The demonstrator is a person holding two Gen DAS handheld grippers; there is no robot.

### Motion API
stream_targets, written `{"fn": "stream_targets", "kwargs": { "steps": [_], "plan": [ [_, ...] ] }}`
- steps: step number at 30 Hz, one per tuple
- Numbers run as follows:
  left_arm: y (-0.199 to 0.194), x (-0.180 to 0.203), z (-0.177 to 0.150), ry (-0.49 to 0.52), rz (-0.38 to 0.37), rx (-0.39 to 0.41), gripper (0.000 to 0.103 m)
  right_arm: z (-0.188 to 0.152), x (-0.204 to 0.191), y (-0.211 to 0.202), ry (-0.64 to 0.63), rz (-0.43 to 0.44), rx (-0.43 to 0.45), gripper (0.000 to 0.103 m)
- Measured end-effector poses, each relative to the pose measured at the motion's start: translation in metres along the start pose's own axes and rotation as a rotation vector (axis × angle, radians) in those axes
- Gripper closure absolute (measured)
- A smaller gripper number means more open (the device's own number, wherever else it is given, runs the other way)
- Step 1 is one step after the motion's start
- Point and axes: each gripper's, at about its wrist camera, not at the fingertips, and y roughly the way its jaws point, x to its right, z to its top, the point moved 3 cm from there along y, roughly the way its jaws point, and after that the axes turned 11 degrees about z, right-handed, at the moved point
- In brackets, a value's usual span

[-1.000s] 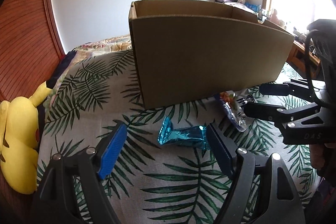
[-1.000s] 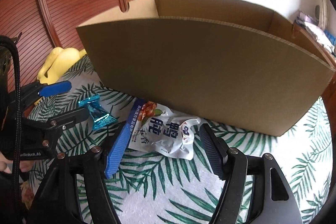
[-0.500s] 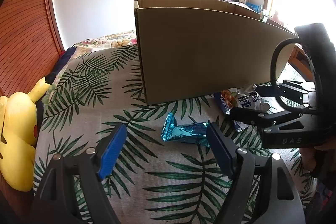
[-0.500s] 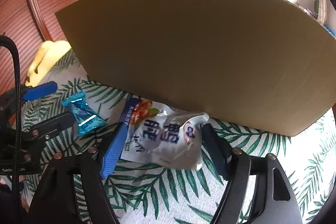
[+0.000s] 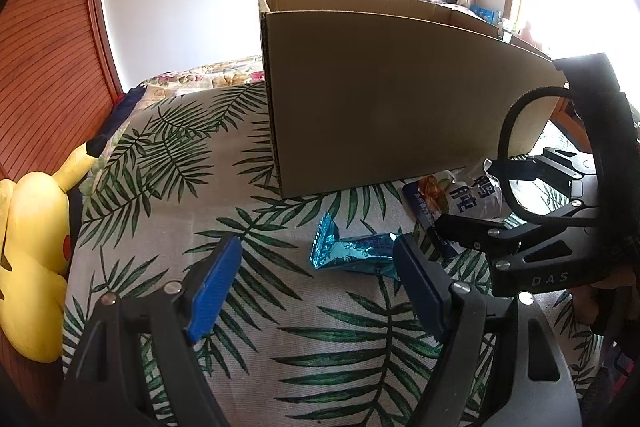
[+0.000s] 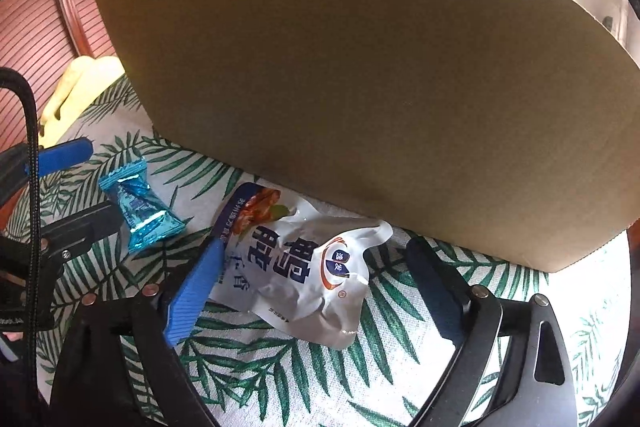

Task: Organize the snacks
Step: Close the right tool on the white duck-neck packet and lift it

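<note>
On a leaf-print bedspread (image 6: pixel 400 379), the right gripper (image 6: pixel 316 291) straddles a white snack pouch (image 6: pixel 304 267) lying flat against a cardboard box (image 6: pixel 360 75); its jaws have just been opening, the pouch between them unpressed, its long axis running roughly jaw to jaw; the left gripper (image 5: pixel 316 275) hangs open just short of a blue candy wrapper (image 5: pixel 352 251), angled ahead by its right finger

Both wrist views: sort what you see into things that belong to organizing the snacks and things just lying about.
Part of the job:
- white snack pouch, between the open right gripper, whose jaws have just been opening
- blue candy wrapper, ahead of the open left gripper
- cardboard box

Just lying about:
- yellow plush toy
- leaf-print cover
- wooden headboard
</note>
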Motion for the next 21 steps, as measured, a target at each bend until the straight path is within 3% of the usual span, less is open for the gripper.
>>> {"fn": "stream_targets", "kwargs": {
  "steps": [2,5,9,21],
  "plan": [
    [0.000,0.000,0.000,0.001,0.000,0.002,0.024,0.000,-0.001,0.000,-0.004,0.004,0.002,0.010],
    [0.000,0.002,0.000,0.006,-0.001,0.002,0.024,-0.006,-0.002,-0.007,-0.027,0.015,0.011,0.019],
    [0.000,0.004,0.000,0.002,-0.011,0.001,0.024,-0.010,-0.006,-0.014,-0.038,0.025,0.019,0.040],
    [0.003,0.021,0.004,0.030,-0.024,-0.012,0.024,-0.024,0.001,-0.037,-0.012,0.099,0.033,0.052]
  ]
}}
